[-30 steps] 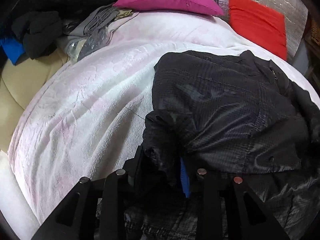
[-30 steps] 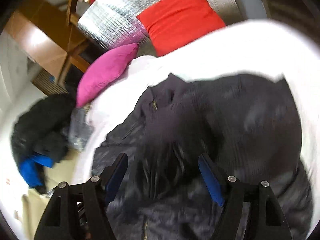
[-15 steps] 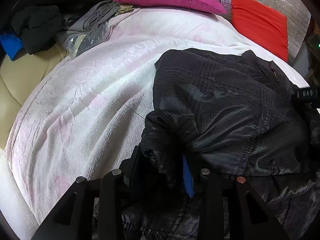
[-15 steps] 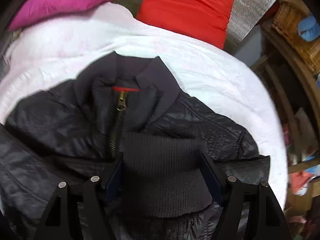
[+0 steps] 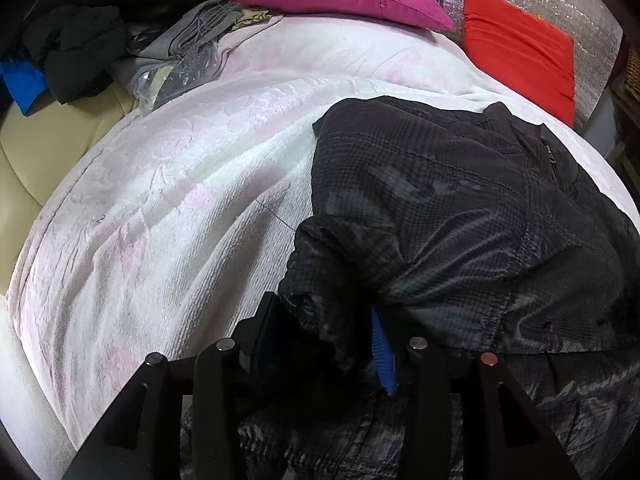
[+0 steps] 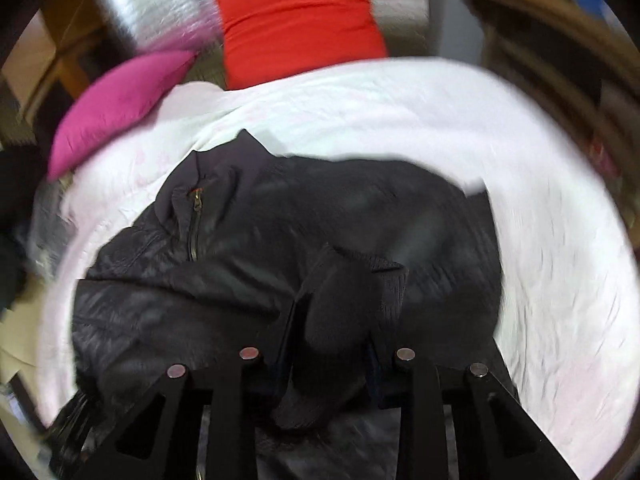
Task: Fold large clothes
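Item: black jacket [image 5: 452,216], spread on the white blanket [image 5: 168,208].
Left gripper [image 5: 320,344]: jaws opening, a shiny fabric fold between them.
Right gripper [image 6: 332,344]: jaws closing on the knit cuff [image 6: 344,300].
Risk: the slick fold may slip free as the left jaws widen, undoing the fold.
Change: half a second earlier the right jaws stood wide around the cuff.

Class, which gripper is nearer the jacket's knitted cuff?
Right. The right gripper is closing around the knitted cuff; the left gripper has a shiny fold of the jacket between its fingers.
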`<state>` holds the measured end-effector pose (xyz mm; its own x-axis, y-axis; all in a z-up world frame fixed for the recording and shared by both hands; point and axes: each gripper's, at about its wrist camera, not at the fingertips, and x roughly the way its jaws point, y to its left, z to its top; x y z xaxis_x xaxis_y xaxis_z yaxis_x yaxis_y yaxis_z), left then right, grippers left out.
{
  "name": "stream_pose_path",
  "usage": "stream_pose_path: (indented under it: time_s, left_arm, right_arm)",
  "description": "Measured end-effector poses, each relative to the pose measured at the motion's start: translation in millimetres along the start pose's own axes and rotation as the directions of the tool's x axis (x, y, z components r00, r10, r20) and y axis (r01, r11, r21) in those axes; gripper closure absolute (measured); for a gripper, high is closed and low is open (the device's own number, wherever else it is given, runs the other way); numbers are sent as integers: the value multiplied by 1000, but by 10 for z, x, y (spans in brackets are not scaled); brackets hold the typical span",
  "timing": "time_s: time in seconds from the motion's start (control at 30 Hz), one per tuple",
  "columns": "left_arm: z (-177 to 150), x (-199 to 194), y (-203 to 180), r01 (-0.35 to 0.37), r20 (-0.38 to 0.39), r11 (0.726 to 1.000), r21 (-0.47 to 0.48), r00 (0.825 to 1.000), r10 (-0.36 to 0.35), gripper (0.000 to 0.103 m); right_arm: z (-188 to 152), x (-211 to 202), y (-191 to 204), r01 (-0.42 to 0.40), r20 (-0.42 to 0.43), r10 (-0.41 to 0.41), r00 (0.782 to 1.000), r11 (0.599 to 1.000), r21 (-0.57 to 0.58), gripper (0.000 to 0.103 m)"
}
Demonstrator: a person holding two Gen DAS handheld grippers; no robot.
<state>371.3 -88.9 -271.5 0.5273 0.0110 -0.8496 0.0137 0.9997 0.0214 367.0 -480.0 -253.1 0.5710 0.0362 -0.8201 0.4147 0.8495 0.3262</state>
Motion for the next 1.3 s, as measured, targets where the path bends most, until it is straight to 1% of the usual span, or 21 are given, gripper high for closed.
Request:
stream_pose_path:
  time_s: [0.07, 0.1, 0.17, 0.23, 0.27, 0.3, 0.33, 0.37, 0.43, 0.5, 0.6, 0.67, 0.7, 0.73, 0.77, 0.83, 0.97, 1.1, 1.17, 1.23, 1.3]
  left_arm:
    - [-19, -9, -23, -14, 9, 1000, 11, 1000, 13, 56]
    - [-29, -14, -35, -20, 13, 1000, 16, 1000, 20, 56]
    - [-55, -26, -65, -36, 26, 999, 32, 999, 36, 55]
    - [-76, -35, -89, -55, 39, 997, 50, 998, 53, 50]
    - [-83, -37, -92, -65, 45, 996, 56, 997, 62, 48]
    - [-89, -38, -87, -73, 49, 996, 60, 996, 70, 44]
    - [-94, -40, -76, -72, 50, 996, 59, 996, 69, 42]
    - [-96, -39, -62, -65, 48, 996, 57, 997, 63, 41]
    - [-99, -33, -25, -48, 41, 998, 48, 998, 46, 40]
    - [-101, -30, -2, -38, 37, 998, 42, 999, 36, 40]
    - [-107, -45, 7, -28, 33, 999, 35, 999, 27, 40]
    - [-133, -79, 10, -8, 31, 999, 34, 999, 7, 40]
    - [-153, -102, 10, -2, 36, 999, 39, 999, 0, 42]
    - [-172, -134, 11, 5, 44, 999, 49, 999, -7, 47]
    - [-187, -159, 8, 9, 51, 998, 57, 999, -12, 48]
    - [-218, -209, 8, 17, 61, 998, 67, 998, -21, 52]
    - [-245, -257, 4, 27, 71, 997, 71, 997, -32, 53]
    - [-276, -285, -37, 31, 83, 996, 83, 996, -37, 53]
    - [-275, -289, -40, 35, 88, 996, 88, 995, -43, 53]
    - [-282, -304, -54, 39, 99, 995, 96, 994, -48, 53]
    - [-294, -321, -75, 40, 109, 993, 107, 993, -51, 53]
  right_arm:
    - [-129, -50, -210, -84, 1, 84, 996, 995, 52, 71]
    - [-203, -78, -326, -144, 7, 144, 990, 986, 86, 71]
    - [-346, -129, -511, -245, 20, 245, 969, 959, 140, 70]
    - [-448, -142, -645, -310, 28, 311, 950, 933, 184, 68]
    - [-494, -133, -713, -335, 26, 338, 941, 918, 212, 65]
    - [-526, -110, -768, -361, 26, 365, 931, 901, 240, 47]
    - [-537, -102, -814, -387, 32, 393, 919, 884, 261, 34]
    - [-538, -93, -847, -425, 49, 429, 902, 861, 280, 34]
    - [-532, -116, -878, -453, 69, 453, 889, 845, 286, 34]
    - [-509, -128, -866, -450, 81, 445, 892, 855, 257, 34]
    - [-503, -50, -806, -439, 65, 437, 897, 867, 236, 36]
    - [-502, -42, -787, -422, 59, 420, 906, 878, 227, 52]
    - [-502, -50, -751, -394, 56, 391, 919, 895, 208, 67]
    - [-508, -46, -735, -376, 52, 374, 926, 906, 193, 70]
    - [-510, -58, -706, -357, 55, 353, 934, 917, 177, 72]
    - [-502, -108, -655, -329, 71, 322, 944, 935, 134, 82]
    - [-444, -318, -504, -255, 167, 246, 955, 966, 35, 86]
    - [-335, -479, -419, -189, 284, 183, 941, 982, -6, 88]
    - [-288, -510, -425, -163, 322, 157, 934, 987, -8, 88]
    - [-238, -454, -458, -126, 328, 120, 937, 992, -4, 88]
    - [-202, -284, -542, -88, 293, 79, 953, 996, 15, 88]
